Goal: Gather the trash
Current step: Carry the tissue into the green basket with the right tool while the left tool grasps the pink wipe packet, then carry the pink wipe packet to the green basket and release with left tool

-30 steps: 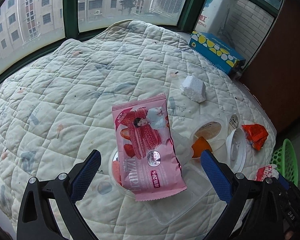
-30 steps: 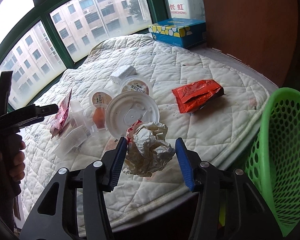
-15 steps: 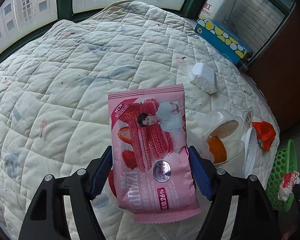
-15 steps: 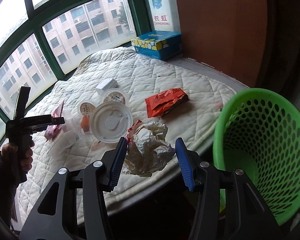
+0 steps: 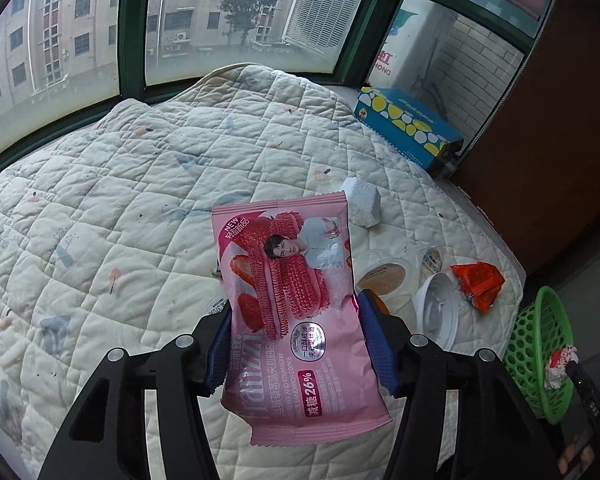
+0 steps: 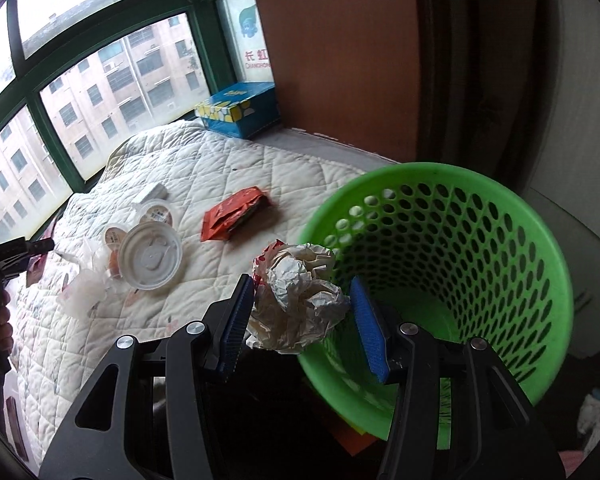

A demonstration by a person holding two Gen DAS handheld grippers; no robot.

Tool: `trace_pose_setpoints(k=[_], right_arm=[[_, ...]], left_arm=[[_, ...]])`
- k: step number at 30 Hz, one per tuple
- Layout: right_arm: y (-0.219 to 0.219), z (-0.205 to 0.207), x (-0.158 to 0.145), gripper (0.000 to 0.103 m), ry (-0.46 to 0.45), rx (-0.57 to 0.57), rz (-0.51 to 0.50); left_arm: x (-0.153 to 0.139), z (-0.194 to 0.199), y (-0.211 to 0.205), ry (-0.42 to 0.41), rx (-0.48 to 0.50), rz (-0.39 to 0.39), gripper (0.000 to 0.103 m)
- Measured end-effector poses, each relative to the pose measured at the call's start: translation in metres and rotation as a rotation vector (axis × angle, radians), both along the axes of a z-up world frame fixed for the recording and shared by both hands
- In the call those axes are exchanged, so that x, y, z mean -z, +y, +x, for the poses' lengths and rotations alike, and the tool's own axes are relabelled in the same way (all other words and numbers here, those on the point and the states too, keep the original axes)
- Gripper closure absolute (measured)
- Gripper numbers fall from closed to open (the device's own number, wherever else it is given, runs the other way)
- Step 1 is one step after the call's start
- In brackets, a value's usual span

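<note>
The left gripper [image 5: 296, 344] has its blue fingers [image 5: 374, 344] closing on the two long edges of a pink cookie packet [image 5: 292, 304], and both pads already touch it. The packet's long axis runs straight ahead along the fingers: its far serrated end points toward the window, its near end hangs back toward the camera, and the printed face is turned up. It is lifted clear of the quilted bed [image 5: 140, 184] below.

Just beyond its far right corner lies a white foam block [image 5: 362, 202]. To the right, on the quilt, sit an open pudding cup [image 5: 384, 276], a white round lid [image 5: 438, 310] and a crumpled orange wrapper [image 5: 478, 284]. A blue tissue box [image 5: 406, 126] rests at the far edge by the window.

The right gripper [image 6: 300, 316] pinches a crumpled paper ball [image 6: 296, 296] between its blue fingers [image 6: 368, 328], which press into either side of it. The ball has no clear long axis; a red-printed patch faces up and left. It hangs at the near rim of the green mesh basket [image 6: 480, 240], partly over the opening, with the bed's edge to its left. The basket tilts its mouth toward the camera.

At the far left of the right wrist view, a person's hand [image 6: 0, 320] holds the other tool.
</note>
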State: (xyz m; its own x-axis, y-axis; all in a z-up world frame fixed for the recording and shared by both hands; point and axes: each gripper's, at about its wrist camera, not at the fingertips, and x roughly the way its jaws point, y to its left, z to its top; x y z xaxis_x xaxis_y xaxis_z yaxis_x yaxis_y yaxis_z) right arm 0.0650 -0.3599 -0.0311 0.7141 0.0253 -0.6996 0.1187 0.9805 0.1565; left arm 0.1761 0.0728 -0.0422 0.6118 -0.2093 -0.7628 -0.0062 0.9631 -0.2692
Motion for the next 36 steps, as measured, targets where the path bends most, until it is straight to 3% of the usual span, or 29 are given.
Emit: trace_pose_setpoints(k=[9,13,17,36], right_arm=[[-0.047,-0.011,0.003,0.050,0.002,0.088,-0.013],[-0.054,-0.015,0.005,0.038,-0.005,0.101,-0.006],[-0.060,-0.018,0.004,0.033,-0.015,0.112,0.000],[-0.103,-0.064,-0.023,0.018,-0.120,0.176,-0.091]], left_arm=[[-0.045,-0.025,-0.033,-0.096,0.048,-0.008,0.047],[-0.061,-0.030,-0.056,-0.121,0.104,-0.022,0.048],[-0.072,-0.033,-0.087,-0.141,0.174,-0.033,0.048],[-0.073,-0.033,-0.279,-0.095,0.519,-0.092,0.048]])
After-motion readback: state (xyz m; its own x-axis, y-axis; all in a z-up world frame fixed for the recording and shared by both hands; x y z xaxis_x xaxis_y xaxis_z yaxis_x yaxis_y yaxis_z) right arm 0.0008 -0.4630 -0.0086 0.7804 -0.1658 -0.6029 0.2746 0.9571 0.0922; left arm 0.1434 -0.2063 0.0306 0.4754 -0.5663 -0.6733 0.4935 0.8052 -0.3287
